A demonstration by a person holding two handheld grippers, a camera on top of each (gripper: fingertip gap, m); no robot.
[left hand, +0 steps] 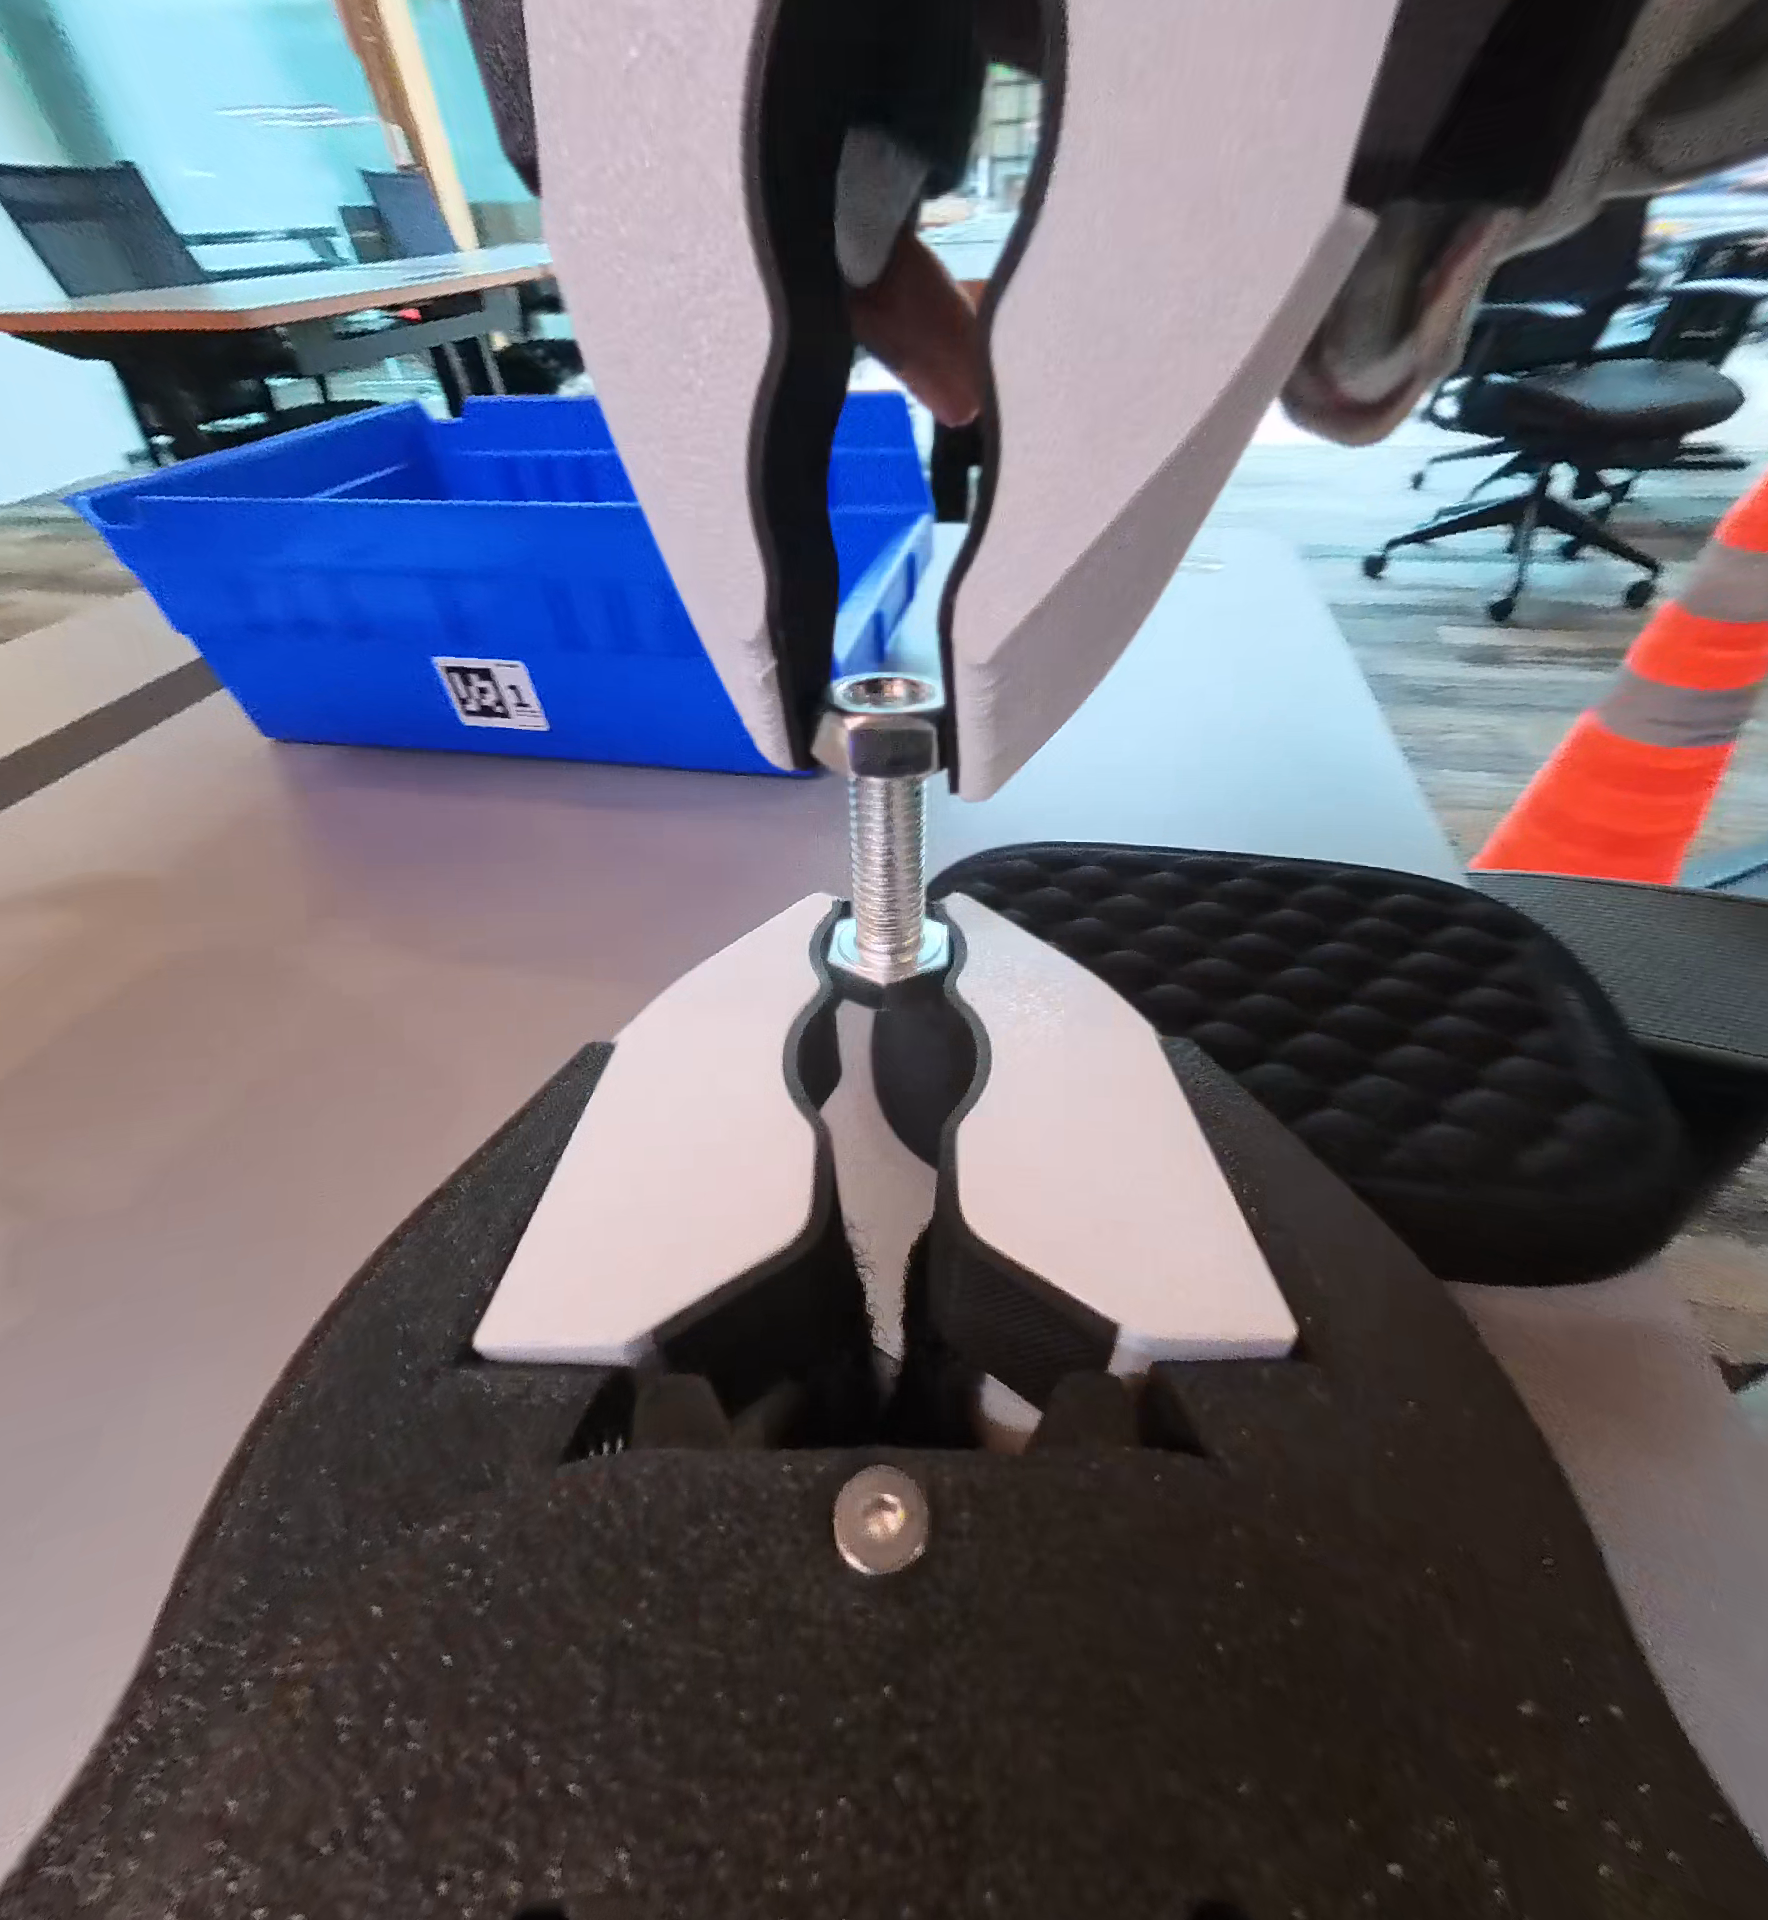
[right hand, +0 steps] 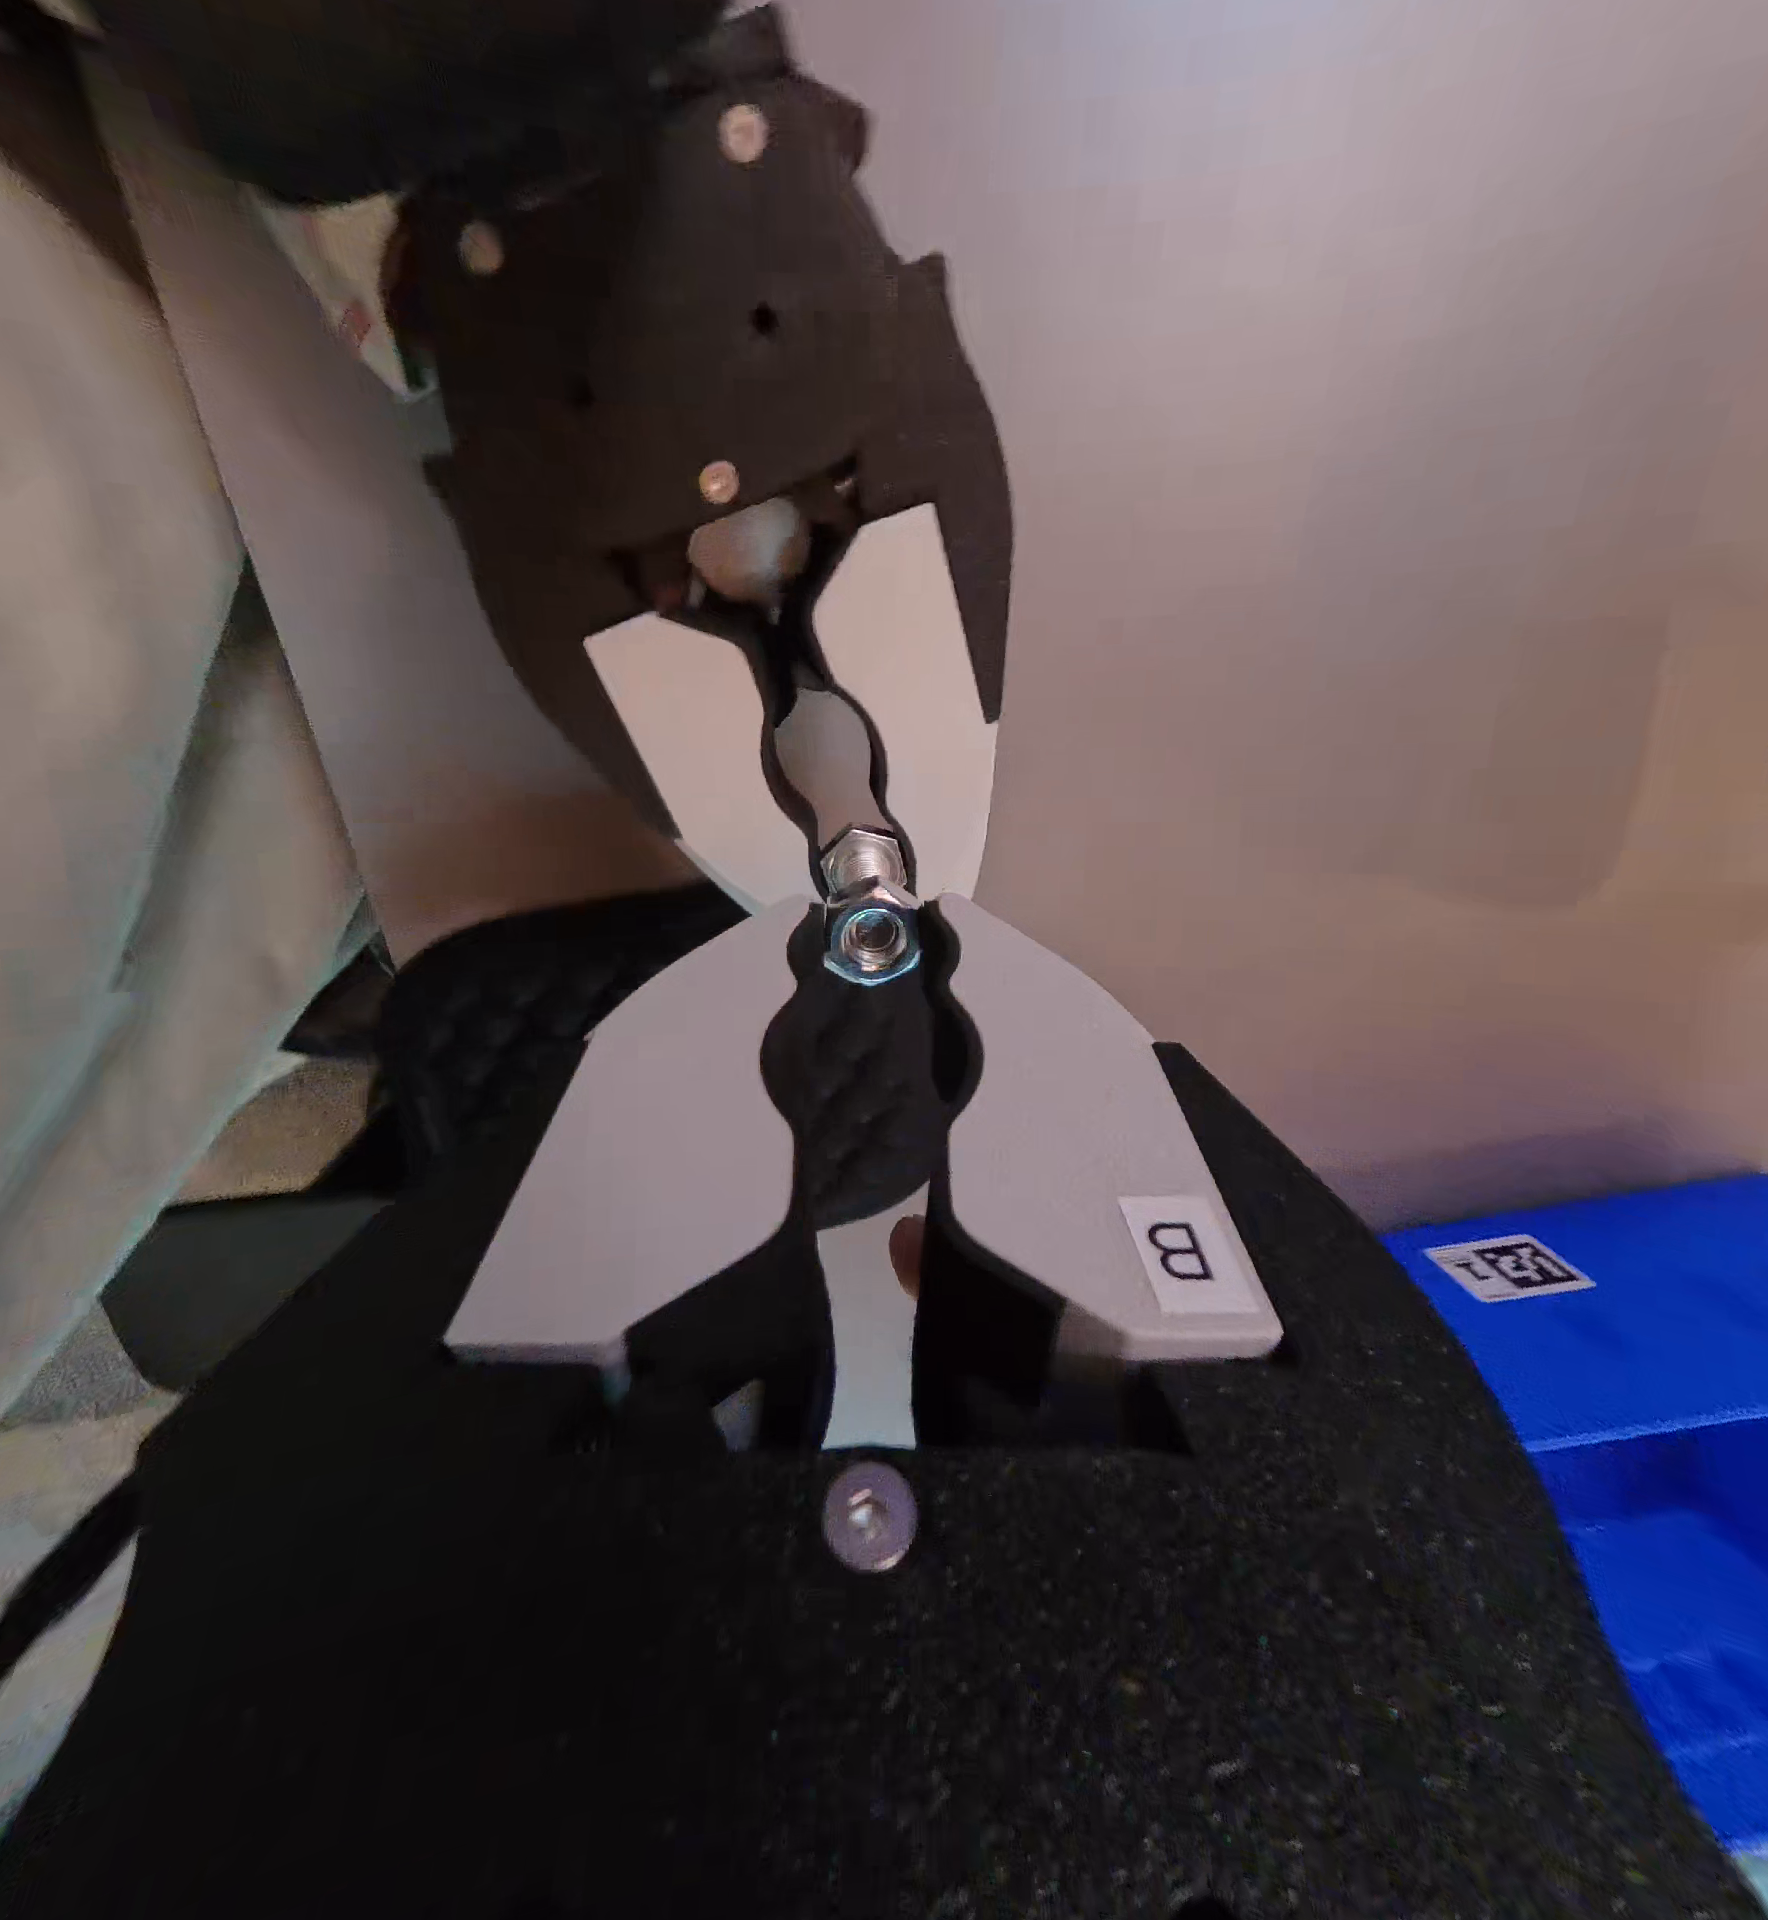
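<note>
Silver threaded steel bolt (left hand: 885, 847) with a hexagonal head hangs in the air between the two tools, above the pale grey desk (left hand: 236, 935) and near its edge. The left gripper (left hand: 885, 961) has its jaws drawn nearly together around a silver hexagonal nut (left hand: 888, 954) threaded onto the bolt's near end, the black lining of the white fingers (left hand: 714, 1039) pressed on the nut's flats. Coming down from above, the right gripper (left hand: 882, 727) has its jaws closed almost as far on the bolt head (left hand: 890, 743), which carries what looks like a second nut just above it; from the right wrist view the same hardware (right hand: 867, 940) sits at that gripper's own fingertips. I would judge the bolt small, rigid and light, but smooth and hard, so it could slip or spin if squeezed on the threads; the flat sides of the head and nut are the sensible places to hold. Behind the jaws stands a blue plastic bin (left hand: 423, 582) with a small white sticker on its front. To the right, a black quilted chair pad (left hand: 1327, 1039) pokes past the desk edge, with an orange traffic cone (left hand: 1711, 665) and office chairs beyond.
</note>
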